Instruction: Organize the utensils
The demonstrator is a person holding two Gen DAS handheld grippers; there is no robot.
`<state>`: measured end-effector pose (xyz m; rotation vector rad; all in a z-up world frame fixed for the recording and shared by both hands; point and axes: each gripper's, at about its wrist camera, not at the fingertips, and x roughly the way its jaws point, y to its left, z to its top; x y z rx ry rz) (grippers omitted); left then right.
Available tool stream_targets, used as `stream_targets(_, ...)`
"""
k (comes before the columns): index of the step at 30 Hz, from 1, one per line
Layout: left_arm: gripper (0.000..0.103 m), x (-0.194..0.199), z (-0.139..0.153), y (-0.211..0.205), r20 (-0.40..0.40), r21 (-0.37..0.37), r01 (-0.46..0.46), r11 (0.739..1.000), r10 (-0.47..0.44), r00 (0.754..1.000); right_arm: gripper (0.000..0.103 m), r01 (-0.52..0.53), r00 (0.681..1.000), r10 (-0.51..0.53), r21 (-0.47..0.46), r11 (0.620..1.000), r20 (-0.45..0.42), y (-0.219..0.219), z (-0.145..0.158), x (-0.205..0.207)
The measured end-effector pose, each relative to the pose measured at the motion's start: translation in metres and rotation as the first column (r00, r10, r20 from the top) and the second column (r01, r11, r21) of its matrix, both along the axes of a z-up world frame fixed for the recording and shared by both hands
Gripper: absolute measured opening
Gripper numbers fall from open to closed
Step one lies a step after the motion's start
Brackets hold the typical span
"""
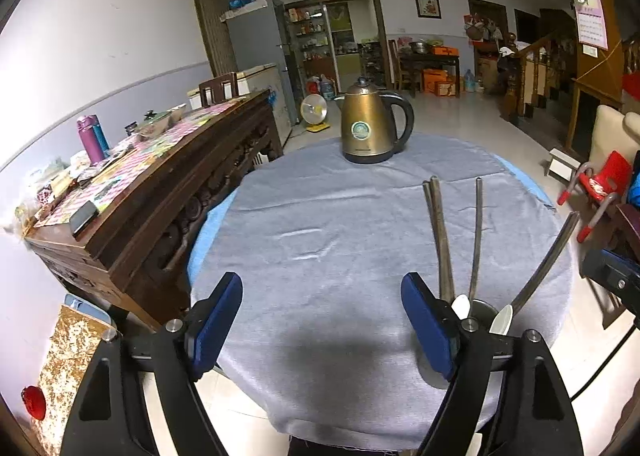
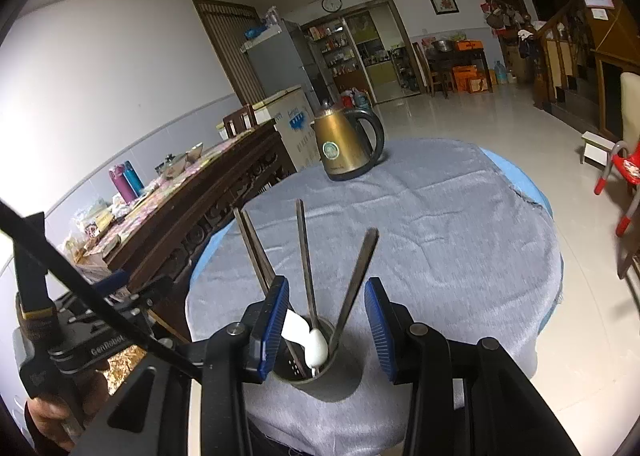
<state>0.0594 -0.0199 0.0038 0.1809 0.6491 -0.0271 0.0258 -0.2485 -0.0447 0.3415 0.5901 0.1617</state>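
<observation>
A metal utensil holder (image 2: 316, 360) stands on the grey cloth of the round table (image 2: 440, 240) near its front edge. In it stand dark chopsticks (image 2: 256, 252), a metal-handled utensil (image 2: 356, 280) and a white spoon (image 2: 316, 344). My right gripper (image 2: 326, 326) is open, its blue pads on either side of the holder, just above it, gripping nothing. In the left wrist view the holder (image 1: 482, 306) sits behind the right pad, with the chopsticks (image 1: 440, 240) sticking up. My left gripper (image 1: 320, 320) is open and empty over bare cloth, left of the holder.
A gold electric kettle (image 1: 370, 124) stands at the table's far edge. A dark wooden sideboard (image 1: 152, 184) crowded with bottles and packets runs along the left wall. A red child's chair (image 1: 600, 184) stands to the right. The left gripper's body (image 2: 60, 340) shows at the lower left.
</observation>
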Motion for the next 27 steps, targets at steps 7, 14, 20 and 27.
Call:
stream_targets(7,0.083,-0.005,-0.002,0.005,0.008,0.058,-0.060,0.997,0.060,0.998,0.047,0.009,0.999,-0.009,-0.013,1.000,-0.034,-0.001,-0.008,-0.009)
stream_targets(14,0.087,-0.024,0.003,0.005,0.039,0.089,-0.061,0.994,0.057,0.998,0.048,0.012,0.999,-0.011,0.004,1.000,-0.047,0.000,-0.007,-0.025)
stream_targets(20,0.087,-0.037,0.005,0.010,0.054,0.091,-0.069,0.993,0.064,0.996,0.051,0.019,0.998,-0.020,-0.019,1.000,-0.053,0.005,-0.004,-0.043)
stream_targets(27,0.087,-0.048,0.007,0.016,0.069,0.074,-0.083,0.994,0.078,0.995,0.064,0.040,0.997,-0.043,-0.054,0.998,-0.058,0.011,-0.008,-0.057)
